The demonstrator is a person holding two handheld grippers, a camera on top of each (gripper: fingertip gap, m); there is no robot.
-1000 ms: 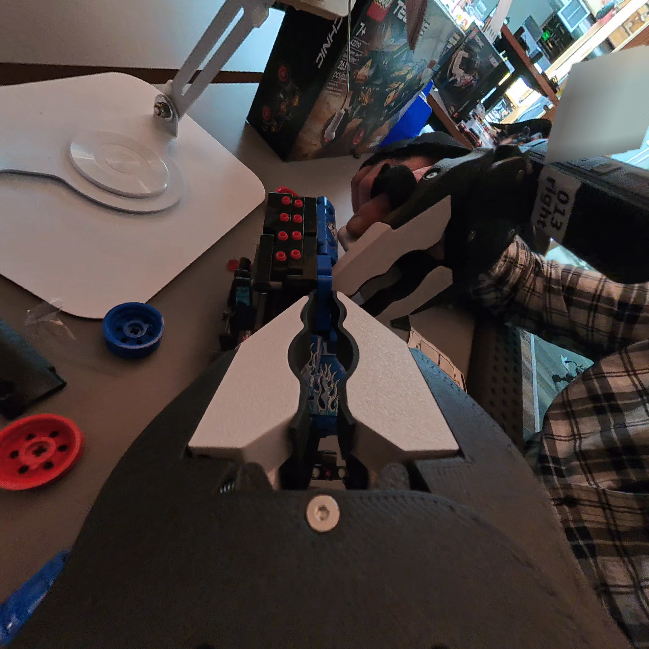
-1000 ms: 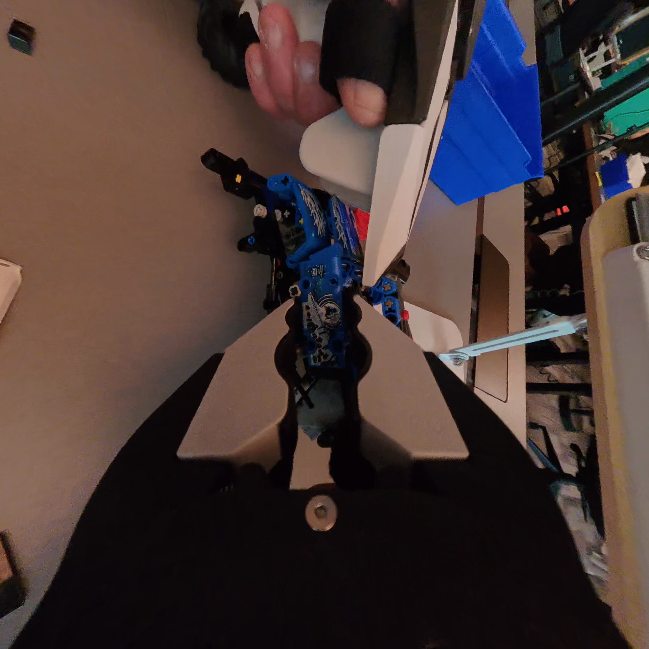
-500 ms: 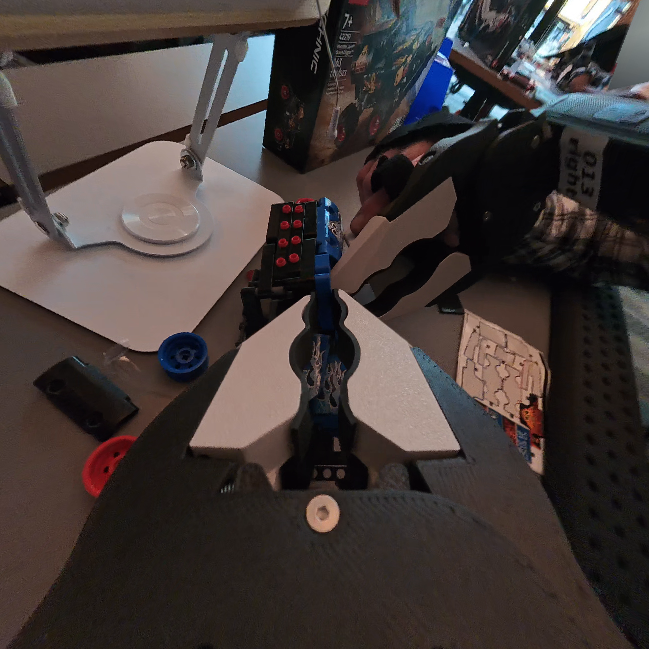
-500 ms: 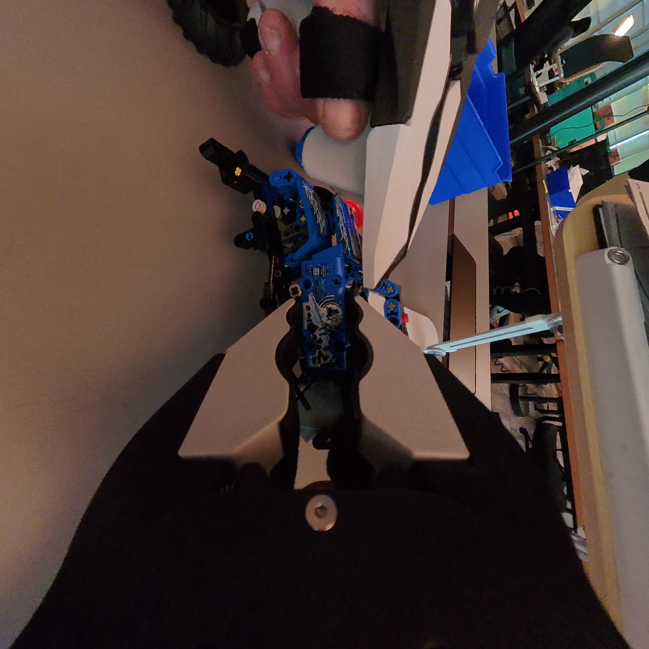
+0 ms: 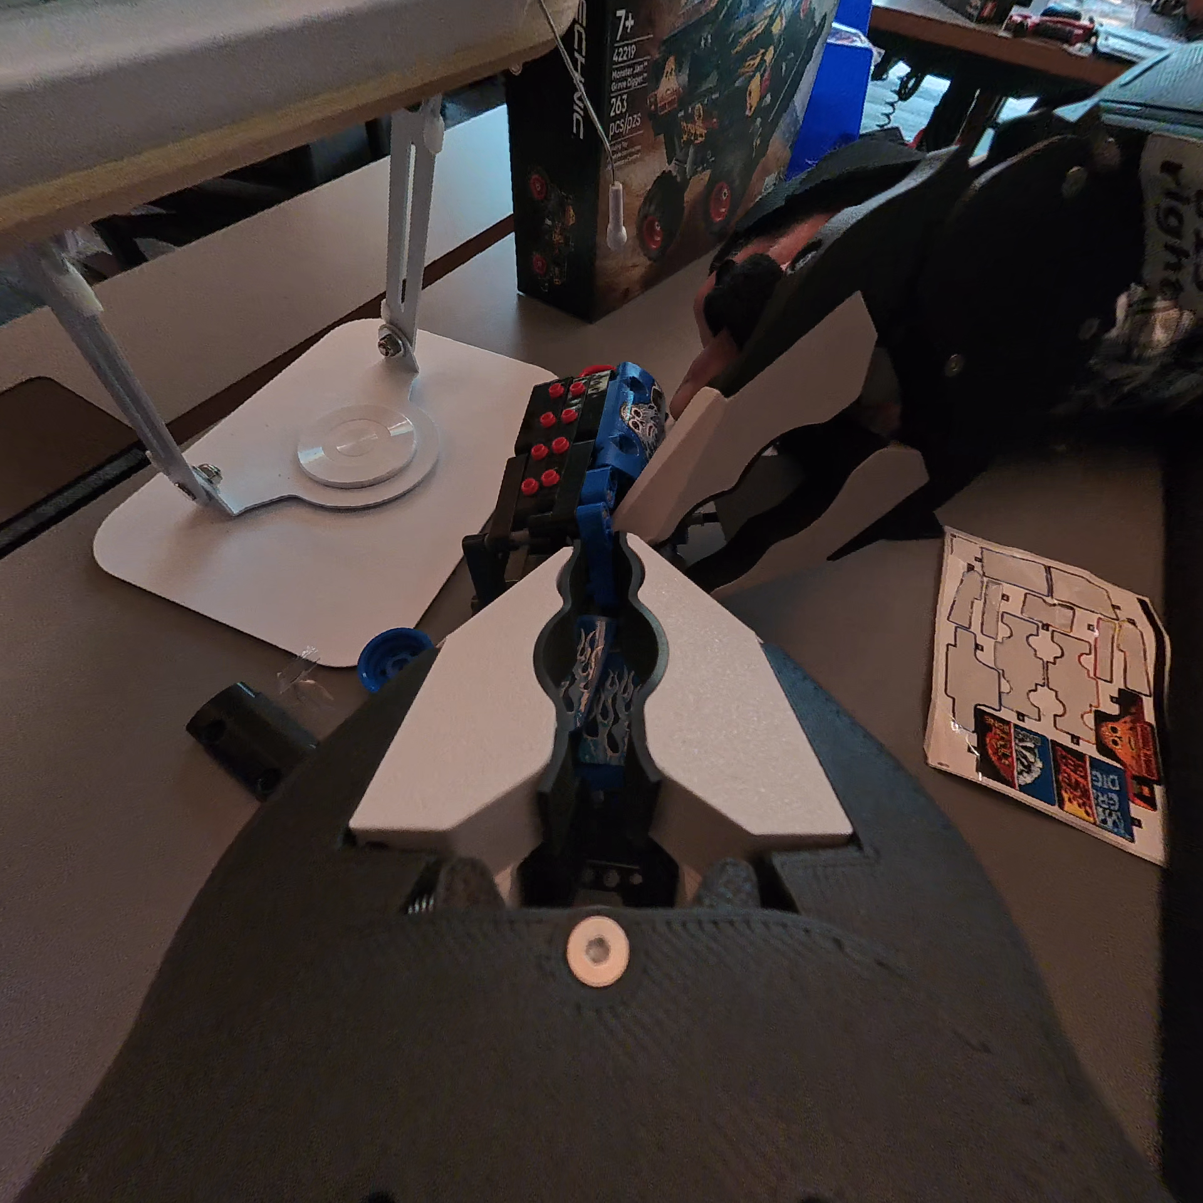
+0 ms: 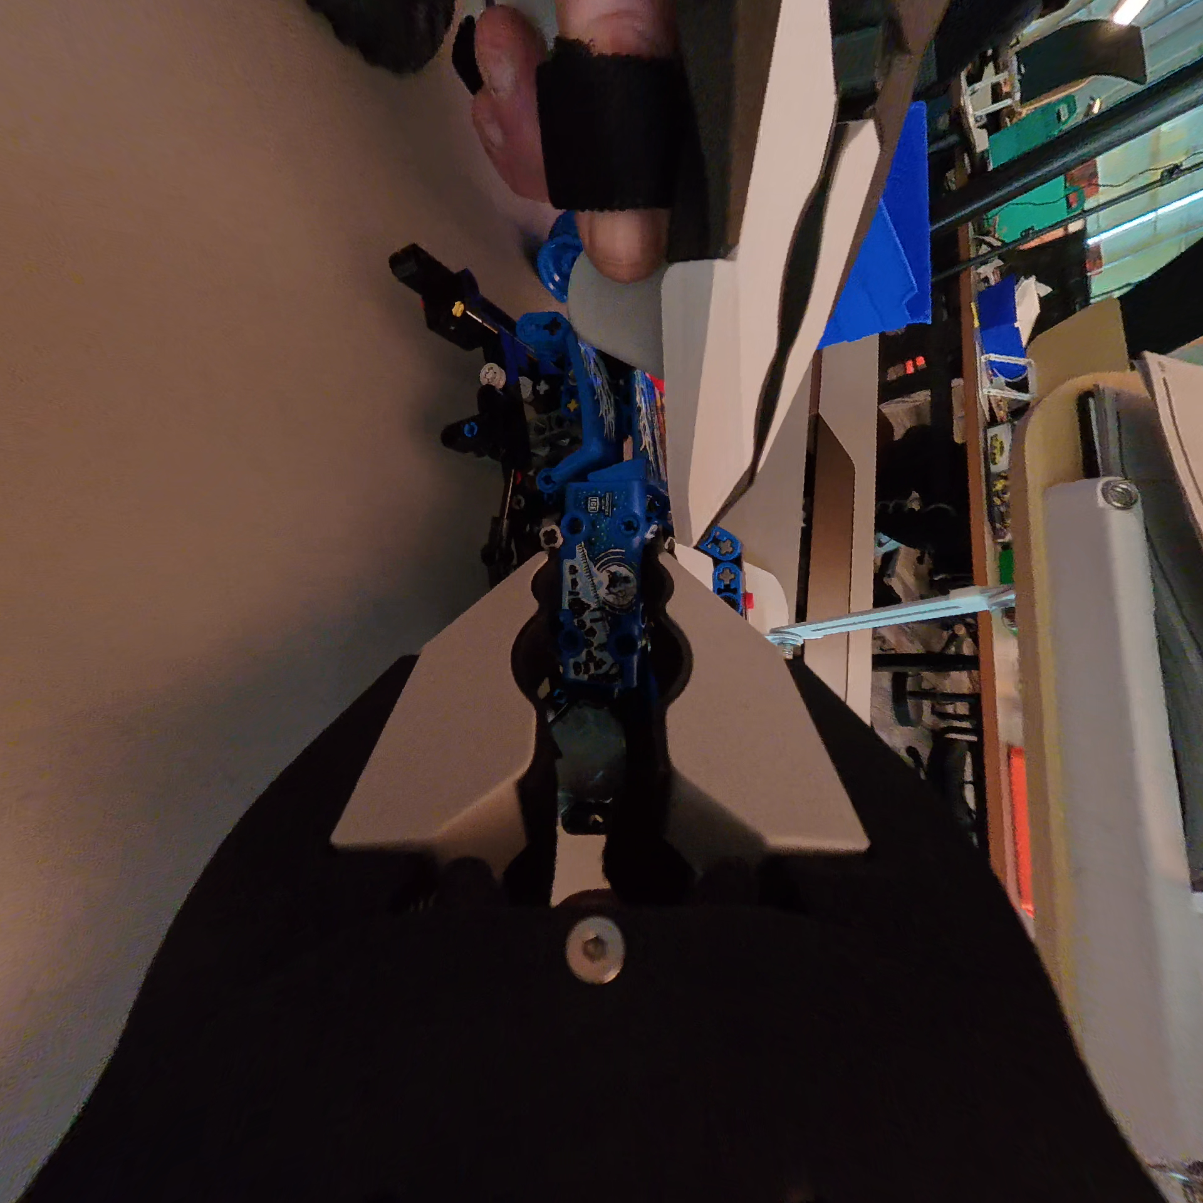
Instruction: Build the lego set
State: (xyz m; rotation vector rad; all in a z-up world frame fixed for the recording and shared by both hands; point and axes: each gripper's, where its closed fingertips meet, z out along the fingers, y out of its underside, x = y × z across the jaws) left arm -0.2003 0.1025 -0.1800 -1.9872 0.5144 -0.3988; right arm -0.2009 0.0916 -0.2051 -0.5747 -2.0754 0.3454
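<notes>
A part-built lego truck [image 5: 566, 456], blue with flame decals, black beams and red pins, is held between both grippers above the grey table [image 5: 130, 781]. My left gripper [image 5: 602, 547] is shut on its blue flame-decal end. My right gripper [image 6: 605, 566] is shut on a blue decal panel at the other side of the truck [image 6: 573, 416]. In the left wrist view the right gripper [image 5: 670, 553] reaches in from the upper right, with a hand behind it. In the right wrist view the left gripper [image 6: 690, 540] comes in from the top.
A white stand base [image 5: 293, 521] lies at the left. A blue wheel hub [image 5: 390, 657] and a black part [image 5: 247, 735] lie near it. A sticker sheet [image 5: 1041, 677] lies at the right. The lego box [image 5: 651, 130] stands behind. A black tyre [image 6: 390, 32] lies far off. My two grippers' fingertips are within a few centimetres of each other.
Both grippers stay shut on the truck. The left view has pulled up and back: the red wheel has left the frame, and the sticker sheet and stand legs now show.
</notes>
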